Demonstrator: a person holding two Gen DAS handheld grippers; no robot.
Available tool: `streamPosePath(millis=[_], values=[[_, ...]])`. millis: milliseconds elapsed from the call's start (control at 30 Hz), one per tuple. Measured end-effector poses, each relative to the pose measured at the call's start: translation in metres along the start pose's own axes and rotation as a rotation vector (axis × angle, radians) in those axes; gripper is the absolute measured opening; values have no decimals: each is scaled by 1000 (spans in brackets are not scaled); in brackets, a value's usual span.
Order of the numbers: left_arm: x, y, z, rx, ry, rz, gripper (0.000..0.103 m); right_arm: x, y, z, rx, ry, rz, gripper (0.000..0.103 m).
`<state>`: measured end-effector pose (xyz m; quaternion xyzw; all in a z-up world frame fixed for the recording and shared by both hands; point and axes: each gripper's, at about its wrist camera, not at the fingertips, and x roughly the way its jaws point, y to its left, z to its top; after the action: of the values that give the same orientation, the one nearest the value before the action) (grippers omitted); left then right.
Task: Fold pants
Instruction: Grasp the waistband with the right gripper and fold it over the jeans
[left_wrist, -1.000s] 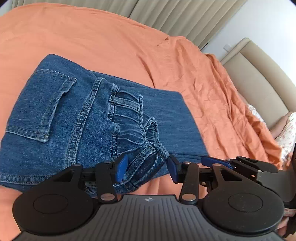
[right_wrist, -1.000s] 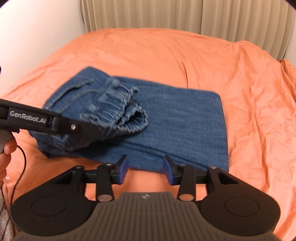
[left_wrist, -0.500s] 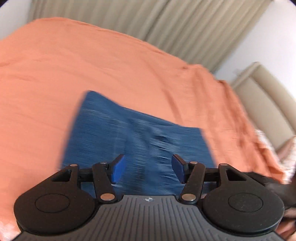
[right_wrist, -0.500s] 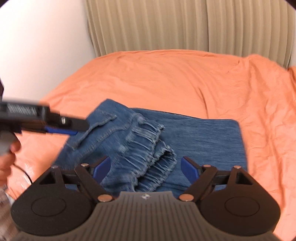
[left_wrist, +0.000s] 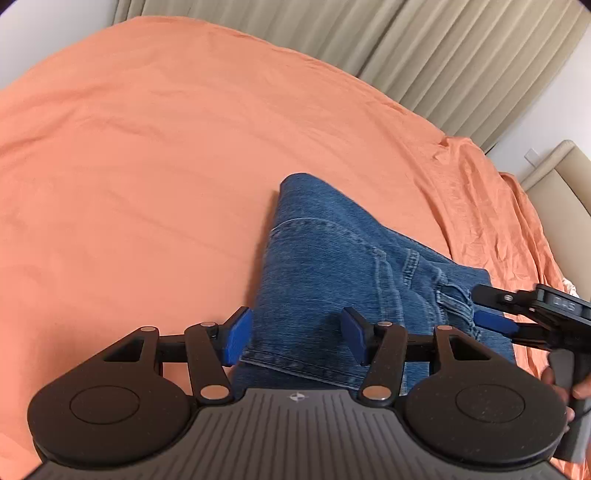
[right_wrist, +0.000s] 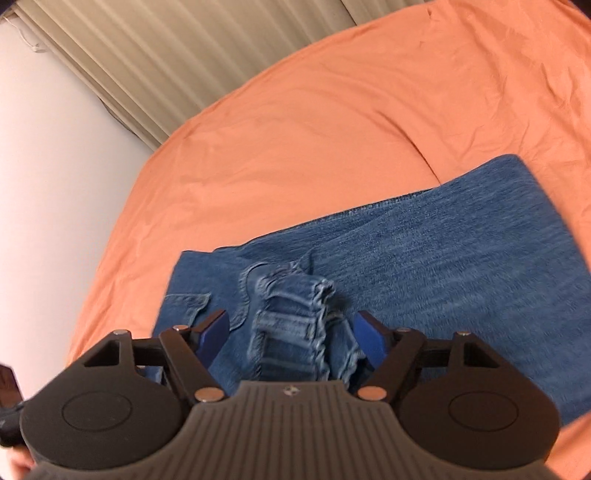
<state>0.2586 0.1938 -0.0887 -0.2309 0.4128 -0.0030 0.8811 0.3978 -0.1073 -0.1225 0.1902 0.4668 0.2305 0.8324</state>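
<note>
Blue denim pants (left_wrist: 332, 258) on an orange sheet (left_wrist: 147, 147) (beige ribbed curtains (left_wrist: 443, 55) behind)

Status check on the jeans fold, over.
Left gripper open, over the hem edge of the folded blue denim jeans. Right gripper open, jaws just narrowing, straddling the bunched waistband. Jeans lie on the orange bedsheet; nothing in the way.

Folded pants (left_wrist: 332, 266) lie on a bed sheet (left_wrist: 147, 147), with curtains (left_wrist: 424, 48) behind the bed. In the right wrist view the gathered waistband (right_wrist: 291, 314) sits on top of the pants at their near edge, a pocket (right_wrist: 188, 306) just left of it.
</note>
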Motion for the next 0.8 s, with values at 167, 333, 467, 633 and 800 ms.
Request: streamPosePath(millis=[167, 333, 467, 633, 800], values=[[2, 8, -2, -32, 2, -27, 65, 24, -4, 3, 28, 25, 11, 57], [-2, 4, -1, -2, 13, -27, 63, -1, 24, 4, -127, -50, 0, 14], [-11, -3, -3, 34, -6, -40, 63, -68, 47, 4, -112, -146, 154, 7], [-12, -19, -6, 138, 48, -44, 62, -102, 32, -3, 21, -162, 216, 6], [3, -26, -15, 207, 104, 35, 61, -68, -22, -25, 185, -74, 88, 3]])
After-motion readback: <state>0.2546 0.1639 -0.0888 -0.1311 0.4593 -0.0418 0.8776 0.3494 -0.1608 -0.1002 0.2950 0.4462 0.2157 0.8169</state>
